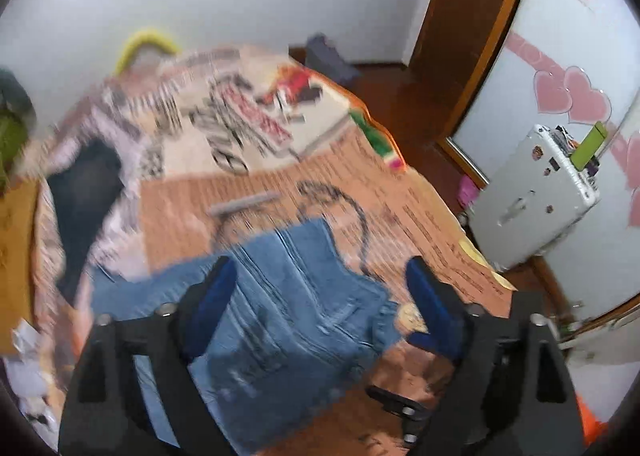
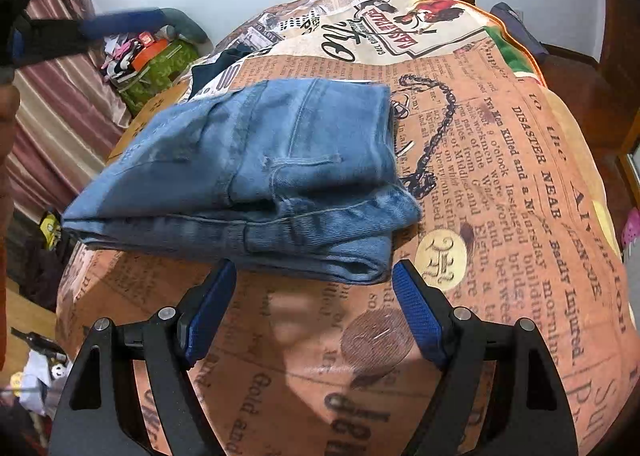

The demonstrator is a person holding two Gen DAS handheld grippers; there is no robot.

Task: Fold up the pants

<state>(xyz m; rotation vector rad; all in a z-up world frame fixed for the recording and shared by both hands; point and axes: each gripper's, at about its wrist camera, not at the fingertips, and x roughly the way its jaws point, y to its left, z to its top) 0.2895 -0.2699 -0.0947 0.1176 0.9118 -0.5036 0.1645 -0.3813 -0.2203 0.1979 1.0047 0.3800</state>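
The blue jeans lie folded in a thick stack on the bed's newspaper-print cover. My right gripper is open just in front of the stack's near edge, with the denim not pinched. In the blurred left wrist view the jeans lie under my left gripper, whose jaws stand wide apart above the cloth with nothing pressed between them. One blue finger of the left gripper shows at the top left of the right wrist view, above the bed's far left side.
A dark garment lies on the bed's left part. A white cabinet and a wooden door frame stand to the right of the bed. A green bag and loose clutter sit along the striped curtain at the left.
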